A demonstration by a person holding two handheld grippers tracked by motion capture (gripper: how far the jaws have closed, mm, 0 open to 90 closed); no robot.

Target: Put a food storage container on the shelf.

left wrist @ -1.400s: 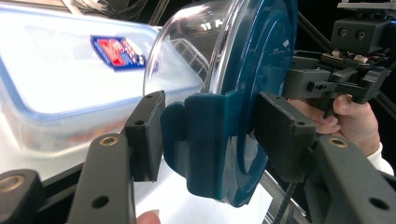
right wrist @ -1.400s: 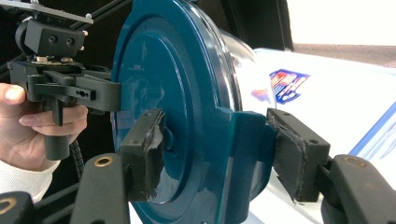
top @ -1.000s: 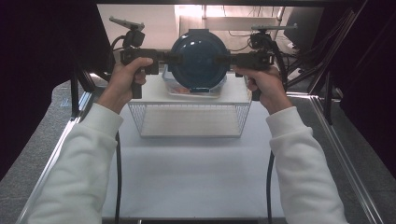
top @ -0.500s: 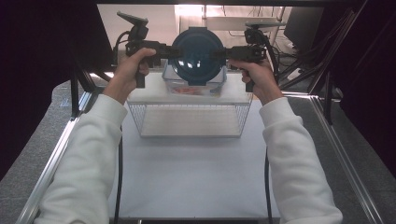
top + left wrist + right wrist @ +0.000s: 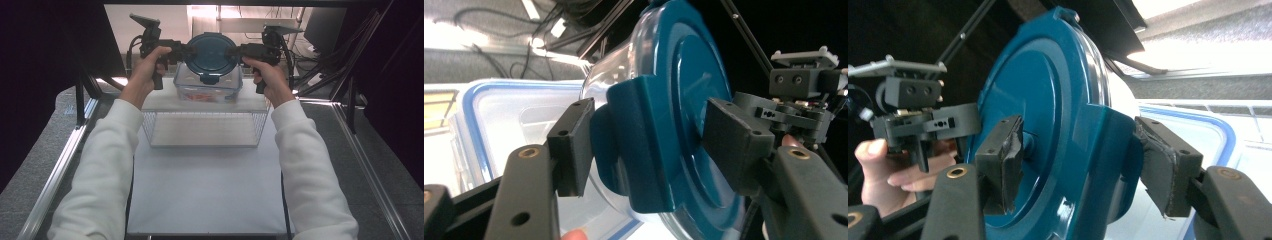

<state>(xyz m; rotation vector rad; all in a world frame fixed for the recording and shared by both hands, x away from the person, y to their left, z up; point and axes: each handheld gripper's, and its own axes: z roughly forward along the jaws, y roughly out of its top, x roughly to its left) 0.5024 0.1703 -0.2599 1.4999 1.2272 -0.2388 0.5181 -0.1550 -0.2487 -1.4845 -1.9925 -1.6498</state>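
White table [image 5: 205, 190] carries a wire basket [image 5: 202, 127]. Beyond the basket, left gripper [image 5: 182, 50], jaws just loosening, and right gripper [image 5: 231, 51] clamp a blue-lidded container [image 5: 210, 52]; its base is hidden.

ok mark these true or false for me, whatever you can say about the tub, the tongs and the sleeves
1. The round clear container with the dark blue lid is over the rectangular clear box with a blue-rimmed lid. True.
2. The round container's lid is red. False: it is dark blue.
3. The right tongs straddle a clip at the lid's edge, one pad on each side. True.
4. The person wears black sleeves. False: the sleeves are white.
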